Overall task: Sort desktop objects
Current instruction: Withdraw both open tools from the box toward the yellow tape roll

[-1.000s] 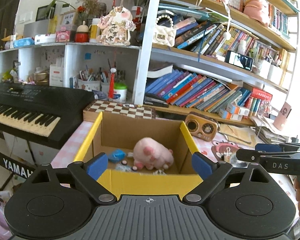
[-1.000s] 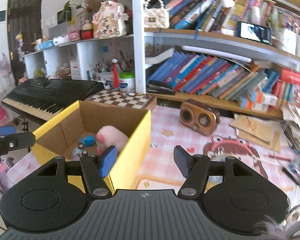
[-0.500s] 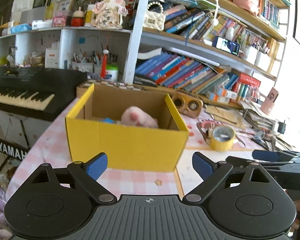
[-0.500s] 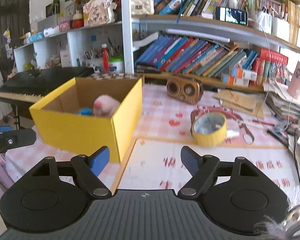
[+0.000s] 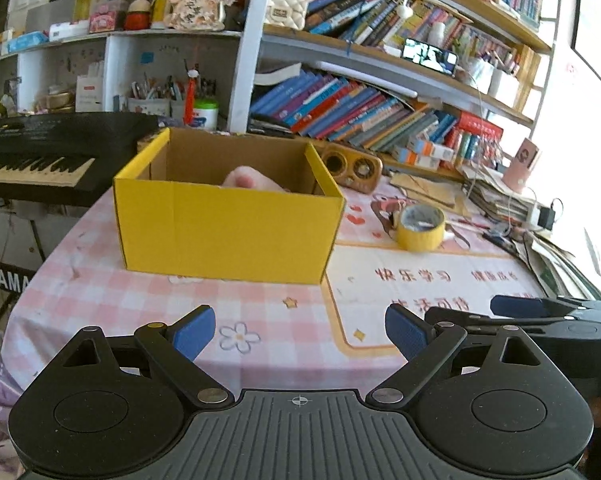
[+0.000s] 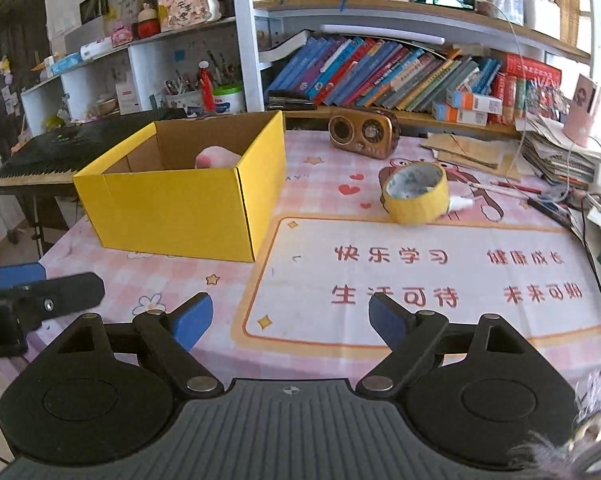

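Beyond both spread tools sits tape.

We see a yellow box with a brown interior, holding a pink plush. The tape roll is yellow; the tablecloth is pink-and-white checked.

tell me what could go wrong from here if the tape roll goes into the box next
1. The yellow tape roll lies against a small white bottle and pens; a grab by the open right gripper could drag them along.
2. The yellow box sits near the table's left edge; a bump might push it toward the keyboard.
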Action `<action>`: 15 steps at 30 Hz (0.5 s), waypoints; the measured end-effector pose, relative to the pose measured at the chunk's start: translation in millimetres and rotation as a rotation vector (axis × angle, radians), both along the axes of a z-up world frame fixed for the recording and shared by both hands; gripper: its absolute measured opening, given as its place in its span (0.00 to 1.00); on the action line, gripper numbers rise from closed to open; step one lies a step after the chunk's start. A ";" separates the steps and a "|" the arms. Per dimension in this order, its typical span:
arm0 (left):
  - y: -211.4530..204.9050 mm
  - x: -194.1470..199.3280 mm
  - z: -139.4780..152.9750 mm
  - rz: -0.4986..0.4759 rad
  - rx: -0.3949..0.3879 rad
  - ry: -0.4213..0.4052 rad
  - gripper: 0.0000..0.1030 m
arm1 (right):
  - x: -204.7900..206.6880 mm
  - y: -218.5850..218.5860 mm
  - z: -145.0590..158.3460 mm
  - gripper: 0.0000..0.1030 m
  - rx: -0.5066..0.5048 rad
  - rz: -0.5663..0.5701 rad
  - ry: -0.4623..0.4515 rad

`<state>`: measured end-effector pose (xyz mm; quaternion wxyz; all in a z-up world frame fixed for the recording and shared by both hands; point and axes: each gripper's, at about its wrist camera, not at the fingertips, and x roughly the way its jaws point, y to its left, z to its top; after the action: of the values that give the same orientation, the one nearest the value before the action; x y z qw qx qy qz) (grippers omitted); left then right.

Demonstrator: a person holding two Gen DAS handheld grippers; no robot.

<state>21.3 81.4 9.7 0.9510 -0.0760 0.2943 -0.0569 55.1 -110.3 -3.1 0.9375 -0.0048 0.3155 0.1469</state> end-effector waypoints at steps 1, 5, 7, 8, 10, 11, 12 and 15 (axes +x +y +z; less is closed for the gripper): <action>-1.3 -1.1 -0.3 -0.006 0.002 0.002 0.92 | -2.2 -1.0 -0.4 0.86 0.000 -0.006 0.002; -7.2 -4.2 -2.4 -0.026 0.009 0.009 0.95 | -7.3 -5.5 -1.6 0.88 -0.005 -0.032 0.010; -9.2 -4.0 -2.2 -0.036 0.010 0.007 0.95 | -9.4 -8.1 -2.8 0.91 -0.011 -0.050 0.018; -10.5 -3.9 -1.9 -0.042 0.008 0.006 0.95 | -9.9 -9.5 -2.9 0.94 -0.014 -0.059 0.020; -13.3 -3.1 -1.9 -0.056 0.008 0.006 0.95 | -12.0 -12.7 -3.0 0.97 -0.021 -0.077 0.020; -15.3 -2.7 -2.0 -0.062 0.009 0.006 0.95 | -13.0 -14.1 -3.1 0.97 -0.025 -0.084 0.020; -17.3 -2.6 -2.3 -0.068 0.009 0.007 0.95 | -14.1 -15.3 -3.1 0.98 -0.028 -0.091 0.019; -21.8 -1.1 -2.3 -0.086 0.011 0.008 0.95 | -16.0 -17.9 -4.3 1.00 -0.043 -0.105 0.020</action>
<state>20.2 59.6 7.4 0.9470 -0.0585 0.3011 -0.0957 39.0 -128.1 -7.4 0.9404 -0.0069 0.3279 0.0905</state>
